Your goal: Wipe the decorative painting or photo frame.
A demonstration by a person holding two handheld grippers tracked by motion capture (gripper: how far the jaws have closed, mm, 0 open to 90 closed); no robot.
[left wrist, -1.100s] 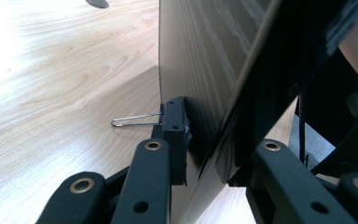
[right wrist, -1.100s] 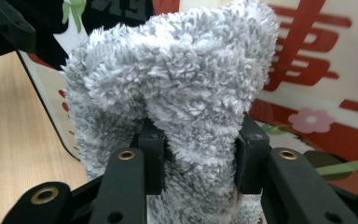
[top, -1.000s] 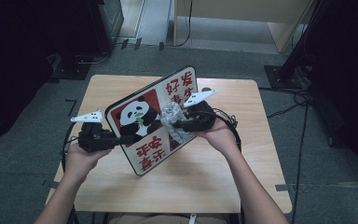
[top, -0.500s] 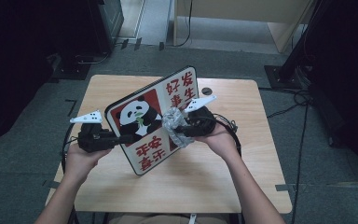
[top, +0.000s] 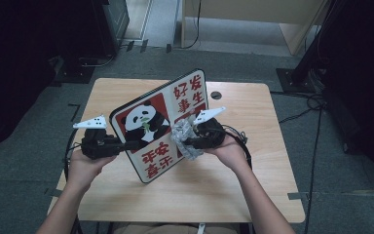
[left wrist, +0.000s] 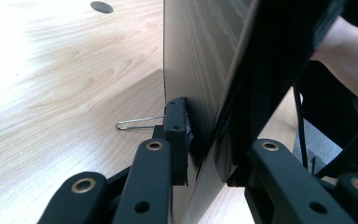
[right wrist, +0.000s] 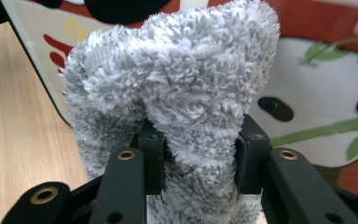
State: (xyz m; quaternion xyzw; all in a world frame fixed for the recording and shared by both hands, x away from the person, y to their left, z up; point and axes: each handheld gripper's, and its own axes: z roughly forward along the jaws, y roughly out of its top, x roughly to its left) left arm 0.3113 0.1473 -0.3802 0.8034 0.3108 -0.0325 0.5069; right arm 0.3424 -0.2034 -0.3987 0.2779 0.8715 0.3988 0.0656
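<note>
A panda board (top: 160, 124) with red and white panels and Chinese characters stands tilted on edge over the wooden table (top: 253, 185). My left gripper (top: 129, 144) is shut on the board's left edge; in the left gripper view its jaws clamp the thin board edge (left wrist: 205, 144). My right gripper (top: 191, 142) is shut on a grey fluffy cloth (top: 185, 139), which presses against the board's printed face. The right gripper view shows the cloth (right wrist: 177, 98) bunched between the jaws, with the board's panda print (right wrist: 317, 126) right behind it.
A round cable hole (top: 216, 95) sits in the table near its far edge. A bent wire clip (left wrist: 137, 122) lies on the tabletop behind the board. Cables (top: 316, 105) run over the grey floor at the right. Dark equipment stands at the back left.
My right gripper has slid down the face of the board with the cloth. The left gripper and the board have kept still.
</note>
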